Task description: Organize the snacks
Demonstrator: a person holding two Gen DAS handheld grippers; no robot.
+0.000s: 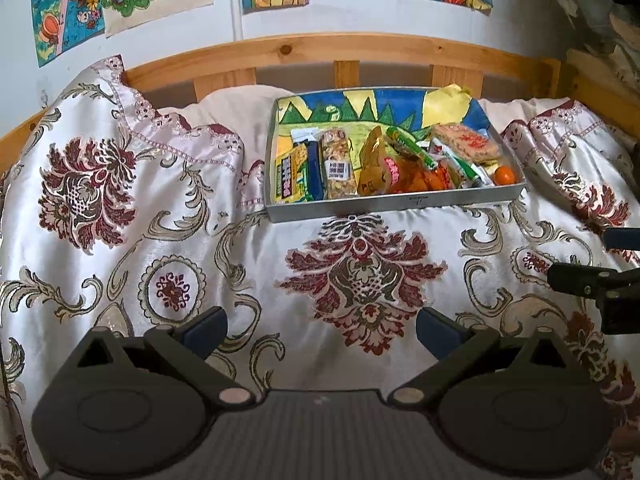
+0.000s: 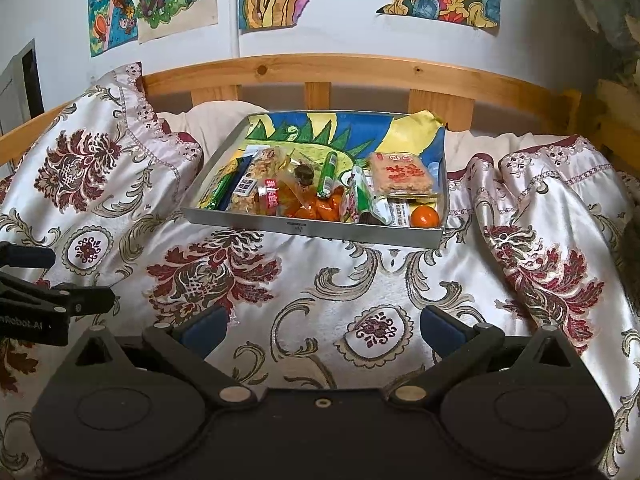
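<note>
My left gripper (image 1: 322, 330) and right gripper (image 2: 324, 330) gape wide, empty; the grey metal snack tray (image 1: 384, 205) lies ahead near the bed's headboard edge; only the right view shows a dark round sweet (image 2: 304, 175).

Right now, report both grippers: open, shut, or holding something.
Left gripper: open, holding nothing, above the bedspread.
Right gripper: open, holding nothing, short of the snack tray.

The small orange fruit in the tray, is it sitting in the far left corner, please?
No, the small orange fruit lies in the near right corner of the tray, beside a barcoded packet.
</note>
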